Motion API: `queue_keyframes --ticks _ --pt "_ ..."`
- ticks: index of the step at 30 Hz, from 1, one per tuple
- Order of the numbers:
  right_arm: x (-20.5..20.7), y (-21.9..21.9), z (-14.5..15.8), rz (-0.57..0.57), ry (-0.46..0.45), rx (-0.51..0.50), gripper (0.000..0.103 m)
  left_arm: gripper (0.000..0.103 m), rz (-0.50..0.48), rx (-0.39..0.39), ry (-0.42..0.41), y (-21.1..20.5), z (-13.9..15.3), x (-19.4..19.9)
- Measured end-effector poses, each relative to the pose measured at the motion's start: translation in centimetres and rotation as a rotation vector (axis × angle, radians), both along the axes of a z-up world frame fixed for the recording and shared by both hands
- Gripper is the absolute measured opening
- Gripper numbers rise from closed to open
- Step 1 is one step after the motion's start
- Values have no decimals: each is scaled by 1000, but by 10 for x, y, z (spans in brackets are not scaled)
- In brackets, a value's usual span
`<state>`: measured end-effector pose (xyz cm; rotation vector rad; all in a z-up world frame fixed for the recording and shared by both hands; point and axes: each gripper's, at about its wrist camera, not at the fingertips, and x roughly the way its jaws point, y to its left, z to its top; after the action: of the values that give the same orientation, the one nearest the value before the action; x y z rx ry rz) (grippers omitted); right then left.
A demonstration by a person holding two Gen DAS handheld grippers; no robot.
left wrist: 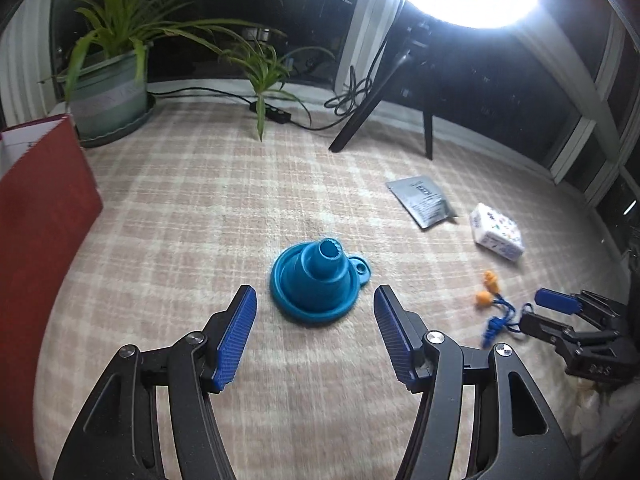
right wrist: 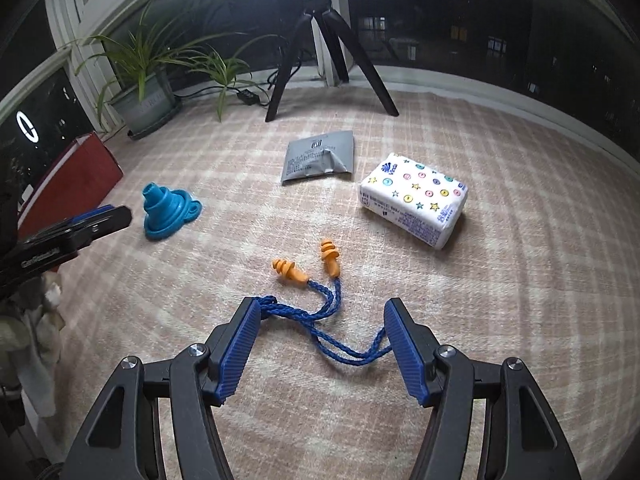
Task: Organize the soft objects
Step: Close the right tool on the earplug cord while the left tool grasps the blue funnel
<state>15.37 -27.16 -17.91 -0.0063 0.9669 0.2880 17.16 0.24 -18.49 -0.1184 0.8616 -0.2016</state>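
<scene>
A blue collapsible funnel (left wrist: 320, 282) sits mouth down on the checked cloth, just beyond my left gripper (left wrist: 316, 300), which is open and empty. It also shows in the right wrist view (right wrist: 166, 212). Orange earplugs (right wrist: 308, 264) on a blue cord (right wrist: 328, 320) lie between the fingers of my right gripper (right wrist: 320, 316), which is open and low over the cord. A white tissue pack (right wrist: 414, 204) and a grey sachet (right wrist: 320, 156) lie farther back. The right gripper shows at the right of the left wrist view (left wrist: 536, 312).
A red box (left wrist: 40, 216) stands at the left edge. A potted plant (left wrist: 112, 92) and a ring light tripod (left wrist: 384, 92) with cables stand at the back by the window. The checked cloth (left wrist: 200, 200) covers the surface.
</scene>
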Motion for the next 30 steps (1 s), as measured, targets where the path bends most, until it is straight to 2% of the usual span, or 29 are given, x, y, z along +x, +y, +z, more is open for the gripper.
queue_keyframes --ticks 5,13,22,24,26,30 --pt "5 5 -8 7 12 -18 60 61 -3 34 8 -8 -13 15" --pt "12 13 -19 17 27 -35 60 64 21 42 20 -10 -24 31" --pt "15 29 -28 71 10 -99 60 65 33 70 29 -13 -26 40" --pt "16 31 -29 81 5 -96 53 65 31 66 27 -13 -27 40" --pt "18 34 -29 92 0 -94 36 65 30 61 27 -12 -26 41" --pt "18 36 -28 104 -8 -89 16 64 33 67 20 -12 -26 40"
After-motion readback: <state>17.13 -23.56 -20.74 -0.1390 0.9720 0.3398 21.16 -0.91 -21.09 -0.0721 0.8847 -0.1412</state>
